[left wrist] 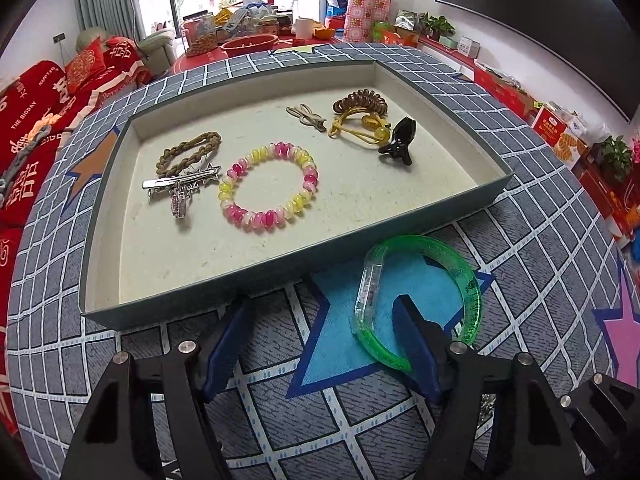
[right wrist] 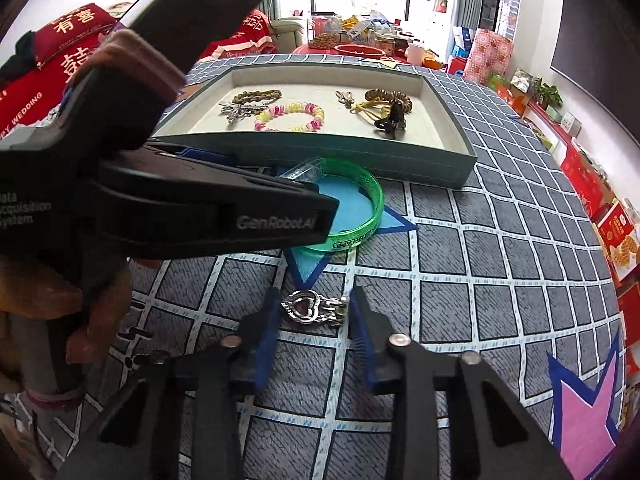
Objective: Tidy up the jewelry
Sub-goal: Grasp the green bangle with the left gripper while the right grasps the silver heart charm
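A green translucent bangle (left wrist: 424,300) lies on the cloth in front of the teal tray (left wrist: 280,276). My left gripper (left wrist: 324,308) is open; its right finger stands inside the bangle's ring. The bangle also shows in the right wrist view (right wrist: 360,208), partly behind the left gripper's body (right wrist: 224,212). A silver heart clip (right wrist: 314,309) lies on the cloth between the open fingers of my right gripper (right wrist: 314,312). The tray (right wrist: 320,150) holds a pink and yellow bead bracelet (left wrist: 268,186), a silver clip (left wrist: 182,184), a braided band (left wrist: 186,152), a brown coil tie (left wrist: 360,104) and a black claw clip (left wrist: 398,142).
The table has a grey grid cloth with a blue star (left wrist: 340,344) and a pink star (right wrist: 584,412). A red sofa (left wrist: 36,112) stands to the left. Cluttered boxes and plants (left wrist: 580,140) line the right wall.
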The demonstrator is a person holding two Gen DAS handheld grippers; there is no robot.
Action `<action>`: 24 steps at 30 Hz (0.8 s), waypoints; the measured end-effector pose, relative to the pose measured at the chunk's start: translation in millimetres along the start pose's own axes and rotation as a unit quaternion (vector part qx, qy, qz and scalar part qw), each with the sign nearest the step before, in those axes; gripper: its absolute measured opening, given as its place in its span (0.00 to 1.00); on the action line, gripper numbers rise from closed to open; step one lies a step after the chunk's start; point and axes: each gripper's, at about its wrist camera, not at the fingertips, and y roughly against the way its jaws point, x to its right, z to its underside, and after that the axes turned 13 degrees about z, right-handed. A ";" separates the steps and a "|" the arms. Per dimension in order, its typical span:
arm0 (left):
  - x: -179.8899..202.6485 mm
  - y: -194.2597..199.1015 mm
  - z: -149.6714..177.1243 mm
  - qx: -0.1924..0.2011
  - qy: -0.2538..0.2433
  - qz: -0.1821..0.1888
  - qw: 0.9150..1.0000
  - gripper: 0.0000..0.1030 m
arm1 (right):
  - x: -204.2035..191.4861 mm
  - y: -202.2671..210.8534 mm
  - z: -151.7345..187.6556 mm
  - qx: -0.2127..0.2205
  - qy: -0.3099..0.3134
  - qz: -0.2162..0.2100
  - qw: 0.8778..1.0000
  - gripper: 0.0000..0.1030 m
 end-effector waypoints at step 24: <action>23.1 1.5 2.8 -0.003 -0.035 0.011 0.999 0.28 | 15.0 3.4 8.5 -0.008 -0.016 -0.007 1.000 0.35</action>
